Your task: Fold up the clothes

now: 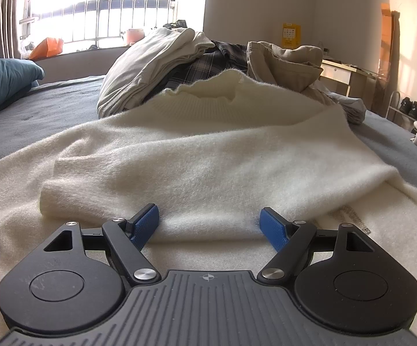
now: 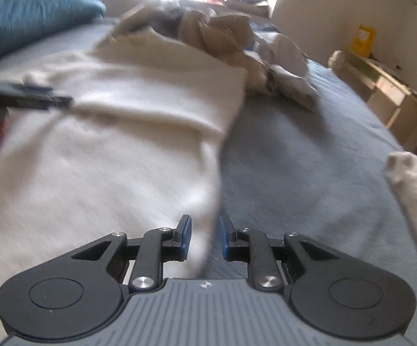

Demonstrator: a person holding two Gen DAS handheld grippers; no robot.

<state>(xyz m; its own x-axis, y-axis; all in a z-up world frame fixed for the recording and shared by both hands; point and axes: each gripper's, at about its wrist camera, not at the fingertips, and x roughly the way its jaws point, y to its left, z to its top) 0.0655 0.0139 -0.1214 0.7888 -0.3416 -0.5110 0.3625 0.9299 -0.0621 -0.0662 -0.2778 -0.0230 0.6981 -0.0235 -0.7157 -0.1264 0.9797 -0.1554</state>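
sweater (image 1: 208, 150): 1, cream, flat on bed
clothes pile (image 1: 208, 54): 1, behind sweater
pillow (image 1: 3, 80): 1, teal
L gripper (image 1: 209, 225): jaws spread over sweater
R gripper (image 2: 205, 235): jaws narrow, sweater edge between; grip unclear
bed (image 2: 309, 155): grey sheet
room: window, white walls

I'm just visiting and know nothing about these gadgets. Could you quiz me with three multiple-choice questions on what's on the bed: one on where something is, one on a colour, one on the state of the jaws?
1. Where is the pile of unfolded clothes?
A. Beyond the cream sweater
B. On the floor
C. On the pillow

2. What colour is the pillow?
A. Red
B. Teal blue
C. Yellow

3. How do the left gripper jaws stand?
A. Clamped shut on a shoe
B. Wide apart over the sweater
C. Gripping the pillow

Answers: 1 A, the pile rises behind the sweater's collar. 2 B, it shows teal at the left edge. 3 B, the blue pads stand far apart with sweater between them.
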